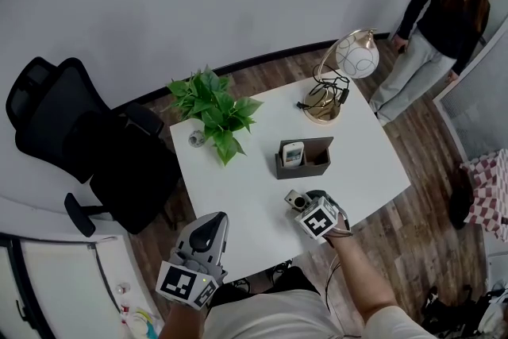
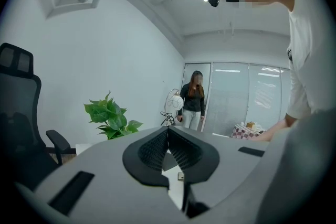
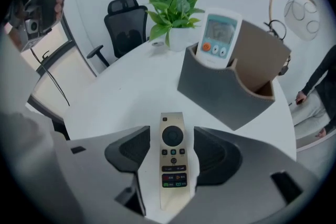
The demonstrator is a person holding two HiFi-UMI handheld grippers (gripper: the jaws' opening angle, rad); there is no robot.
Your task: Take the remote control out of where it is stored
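A slim gold remote control [image 3: 172, 157] lies flat on the white table [image 1: 238, 194], between the jaws of my right gripper [image 3: 170, 136]. Those jaws stand open, with a gap on either side of the remote. Just beyond it stands a dark grey desk holder [image 3: 226, 92] with a white remote [image 3: 218, 39] upright in its left slot. In the head view the right gripper [image 1: 298, 201] sits near the table's front edge, in front of the holder [image 1: 305, 159]. My left gripper [image 1: 205, 233] hangs off the table's front left corner, its jaws [image 2: 168, 131] shut on nothing.
A potted plant [image 1: 214, 111] stands at the table's back left and a gold lamp with a round shade [image 1: 341, 71] at the back right. A black office chair [image 1: 87, 139] is left of the table. A person [image 1: 436, 28] stands at the far right.
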